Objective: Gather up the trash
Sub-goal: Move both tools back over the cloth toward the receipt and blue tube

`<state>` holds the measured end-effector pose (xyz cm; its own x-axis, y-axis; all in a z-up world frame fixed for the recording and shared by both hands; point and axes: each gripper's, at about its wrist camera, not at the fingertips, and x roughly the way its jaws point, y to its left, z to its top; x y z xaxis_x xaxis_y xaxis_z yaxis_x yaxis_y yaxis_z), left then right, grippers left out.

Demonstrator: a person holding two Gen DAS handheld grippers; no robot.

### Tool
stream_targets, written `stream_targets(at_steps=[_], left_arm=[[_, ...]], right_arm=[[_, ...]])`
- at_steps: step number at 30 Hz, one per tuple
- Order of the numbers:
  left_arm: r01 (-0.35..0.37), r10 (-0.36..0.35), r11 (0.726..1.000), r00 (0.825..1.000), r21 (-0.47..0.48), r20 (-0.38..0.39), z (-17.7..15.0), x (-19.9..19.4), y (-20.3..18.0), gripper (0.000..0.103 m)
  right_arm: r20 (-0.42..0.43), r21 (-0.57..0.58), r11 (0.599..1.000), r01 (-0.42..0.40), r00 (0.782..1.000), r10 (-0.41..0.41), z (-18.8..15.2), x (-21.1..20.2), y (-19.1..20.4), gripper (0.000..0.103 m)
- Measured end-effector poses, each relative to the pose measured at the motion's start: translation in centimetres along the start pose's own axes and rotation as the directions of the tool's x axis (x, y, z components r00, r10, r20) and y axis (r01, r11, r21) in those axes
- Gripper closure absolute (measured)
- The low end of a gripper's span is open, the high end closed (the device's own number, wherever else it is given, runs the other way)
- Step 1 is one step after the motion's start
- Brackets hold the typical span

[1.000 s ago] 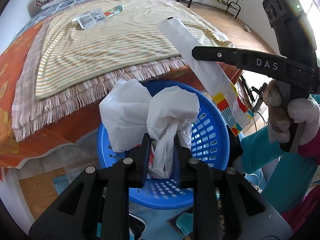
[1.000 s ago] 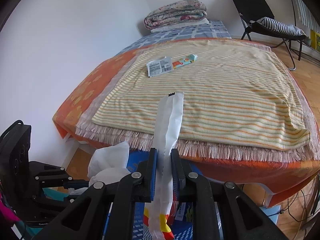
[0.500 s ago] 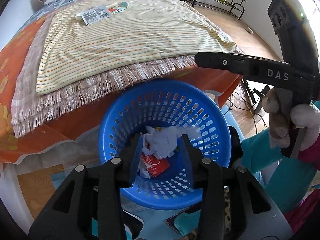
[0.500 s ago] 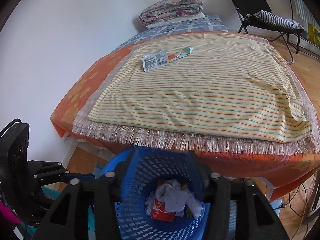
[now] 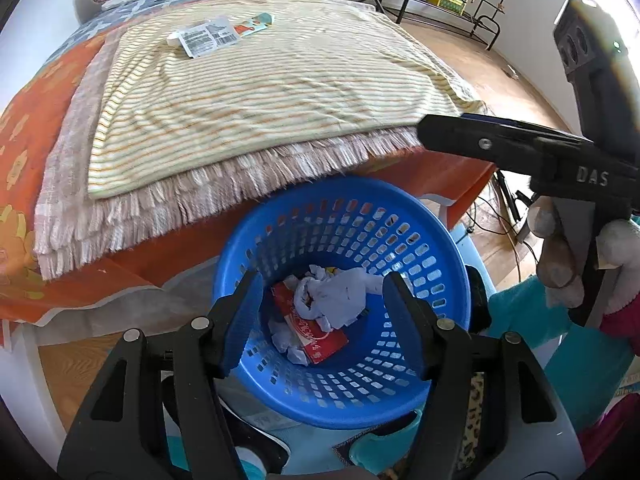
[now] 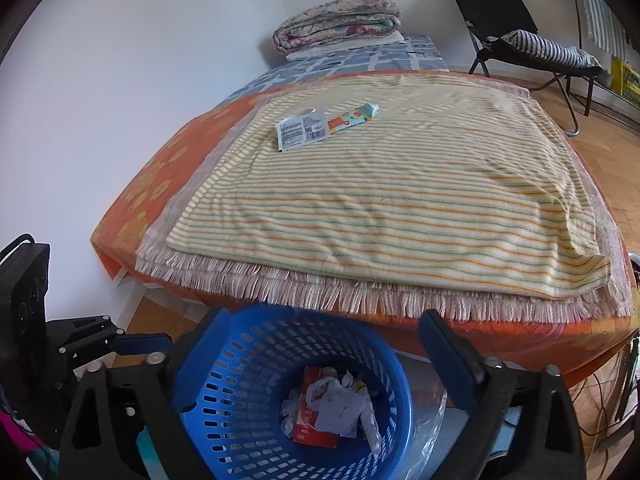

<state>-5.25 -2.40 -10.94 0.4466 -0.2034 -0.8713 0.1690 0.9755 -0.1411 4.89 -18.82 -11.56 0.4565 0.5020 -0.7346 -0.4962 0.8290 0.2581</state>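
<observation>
A blue perforated basket (image 5: 440, 220) (image 6: 224, 400) stands on the floor against the bed's foot. In it lie crumpled white plastic (image 5: 344, 296) (image 6: 340, 404) and a red wrapper (image 5: 316, 336) (image 6: 308, 428). My left gripper (image 5: 322, 284) hovers over the basket, its jaws opening with nothing between them. My right gripper (image 6: 320, 320) hangs above the same basket, jaws opening wide and empty. Far up the striped blanket lie a white labelled packet (image 5: 208, 36) (image 6: 302, 130) and a colourful wrapper (image 5: 256, 24) (image 6: 354, 116).
The bed (image 6: 132, 184) fills the middle, with a fringed striped blanket (image 6: 400, 200) and a folded quilt (image 6: 336, 24) at its head. A black folding chair (image 6: 504, 36) stands on the wood floor at the far right. A gloved hand (image 5: 560, 248) holds the right gripper's handle.
The white plastic bag left my left gripper and the long white wrapper left my right gripper; both now lie in the basket. Both pairs of jaws have spread apart.
</observation>
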Motion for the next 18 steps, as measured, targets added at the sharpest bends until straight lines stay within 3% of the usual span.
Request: stream_targets(at_steps=[11, 18], left_arm=[[-0.030, 0.034, 0.998, 0.997, -0.053, 0.071, 5.0, -2.0, 3.0, 0.039], [-0.066, 0.069, 0.997, 0.992, -0.037, 0.105, 9.5, -2.4, 5.4, 0.039]], right_arm=[[-0.001, 0.032, 0.999, -0.005, 1.000, 0.005, 2.9, 0.2, -0.8, 0.000], [0.002, 0.058, 0.998, -0.034, 0.999, 0.034, 6.4, 1.3, -1.2, 0.000]])
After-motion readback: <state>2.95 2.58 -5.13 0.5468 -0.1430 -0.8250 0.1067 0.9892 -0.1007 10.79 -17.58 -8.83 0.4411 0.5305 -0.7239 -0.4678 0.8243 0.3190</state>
